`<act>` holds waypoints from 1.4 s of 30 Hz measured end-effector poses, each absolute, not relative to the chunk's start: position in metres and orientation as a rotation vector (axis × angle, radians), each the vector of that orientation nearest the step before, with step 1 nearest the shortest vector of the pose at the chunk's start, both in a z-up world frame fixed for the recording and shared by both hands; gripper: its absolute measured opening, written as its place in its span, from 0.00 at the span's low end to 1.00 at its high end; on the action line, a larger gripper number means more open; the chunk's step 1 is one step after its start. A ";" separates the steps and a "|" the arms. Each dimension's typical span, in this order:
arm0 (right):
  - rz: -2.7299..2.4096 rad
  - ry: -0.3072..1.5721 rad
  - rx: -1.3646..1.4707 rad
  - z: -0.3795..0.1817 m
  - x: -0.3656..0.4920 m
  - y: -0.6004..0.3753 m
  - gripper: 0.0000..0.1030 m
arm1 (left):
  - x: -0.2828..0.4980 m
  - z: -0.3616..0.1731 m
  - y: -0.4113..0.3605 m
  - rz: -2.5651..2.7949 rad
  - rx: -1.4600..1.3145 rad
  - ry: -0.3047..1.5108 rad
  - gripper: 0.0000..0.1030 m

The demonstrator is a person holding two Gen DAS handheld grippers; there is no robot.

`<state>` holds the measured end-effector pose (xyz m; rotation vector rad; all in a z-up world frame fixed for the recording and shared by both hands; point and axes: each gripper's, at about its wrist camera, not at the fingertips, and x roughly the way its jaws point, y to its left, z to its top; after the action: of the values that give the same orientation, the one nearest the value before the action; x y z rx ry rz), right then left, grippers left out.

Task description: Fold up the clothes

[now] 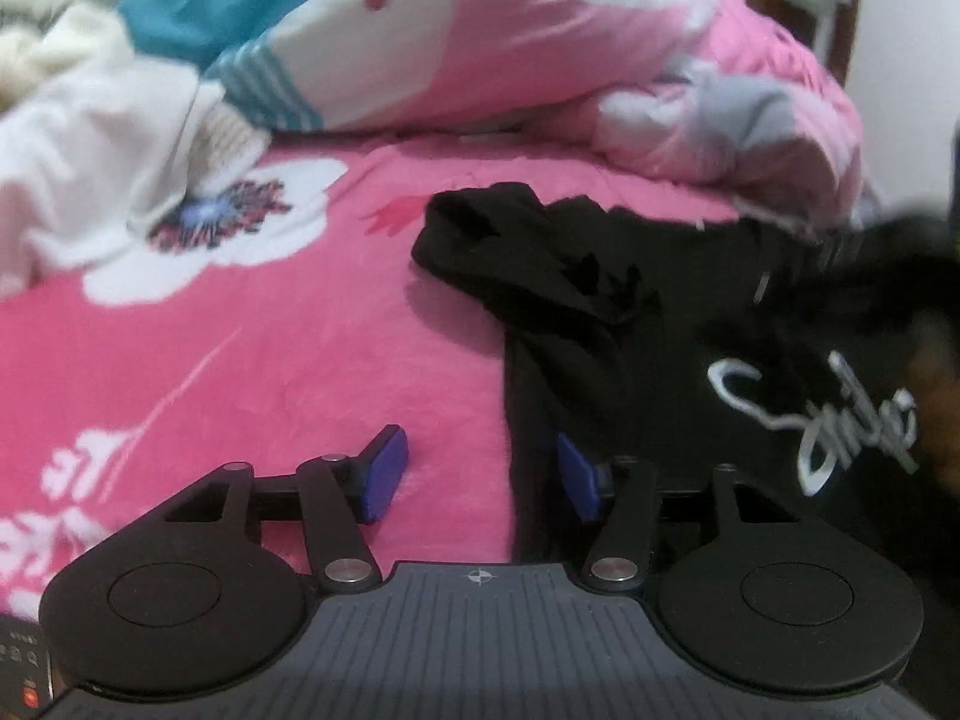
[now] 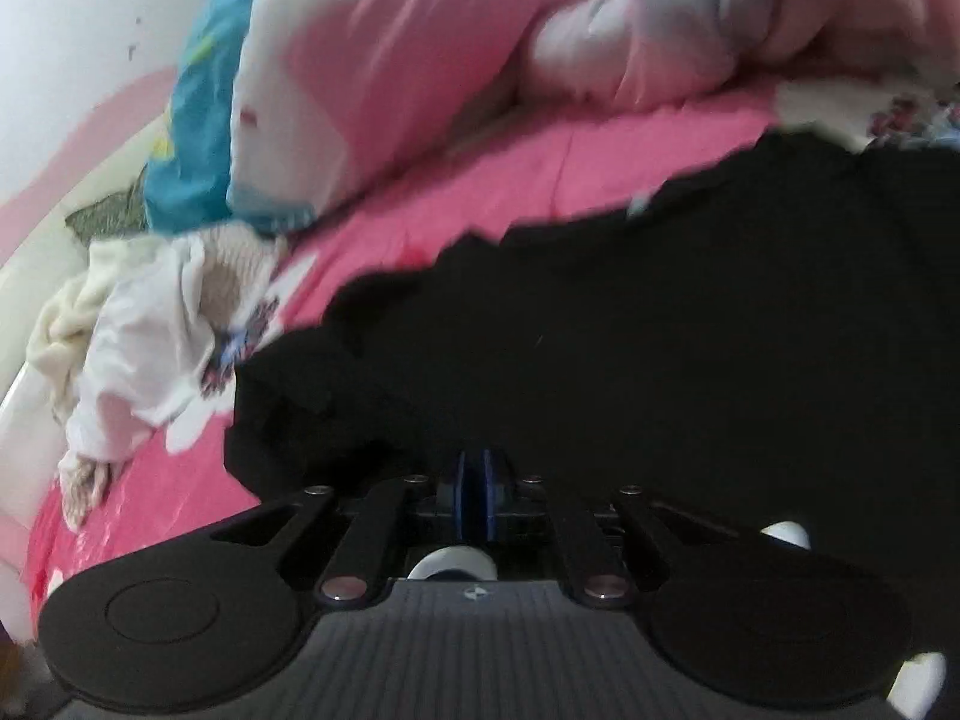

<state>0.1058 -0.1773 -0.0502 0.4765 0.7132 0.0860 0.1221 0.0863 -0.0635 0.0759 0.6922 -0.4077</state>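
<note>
Black cotton, a shirt (image 1: 630, 360) with white script on it, lay on the pink floral bed (image 1: 240, 360), filling the right half of the left wrist view, one sleeve bunched toward centre frame. At lower centre of that view the left tool (image 1: 477, 480) stood spread, its left pad over bare bedding and its right pad at the shirt's side edge, gripping nothing. In the right wrist view the shirt (image 2: 660, 330) covered the centre and right of the frame, and the right tool (image 2: 474, 492) at lower centre was pressed together; whether cloth sat between its pads could not be told against the dark fabric. To fold cleanly, the left tool likely needed to pinch only the edge layer, then both should lift level, keeping the hem taut.
</note>
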 end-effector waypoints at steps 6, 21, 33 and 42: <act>0.276 0.567 -0.008 -0.005 0.099 -0.116 0.35 | 0.123 -0.064 0.084 -0.409 0.092 0.692 0.56; 0.189 0.537 0.504 -0.036 0.137 -0.174 0.02 | 0.125 -0.064 0.083 -0.420 0.089 0.693 0.57; 0.116 0.683 0.905 -0.080 0.138 -0.224 0.64 | 0.123 -0.060 0.085 -0.426 0.076 0.687 0.57; 0.320 0.791 0.582 -0.024 0.188 -0.133 0.01 | 0.119 -0.057 0.085 -0.429 0.111 0.685 0.57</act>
<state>0.1879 -0.1328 -0.0238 0.5822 0.7909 0.3204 0.1187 0.0851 -0.0568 0.1113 0.6854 -0.4292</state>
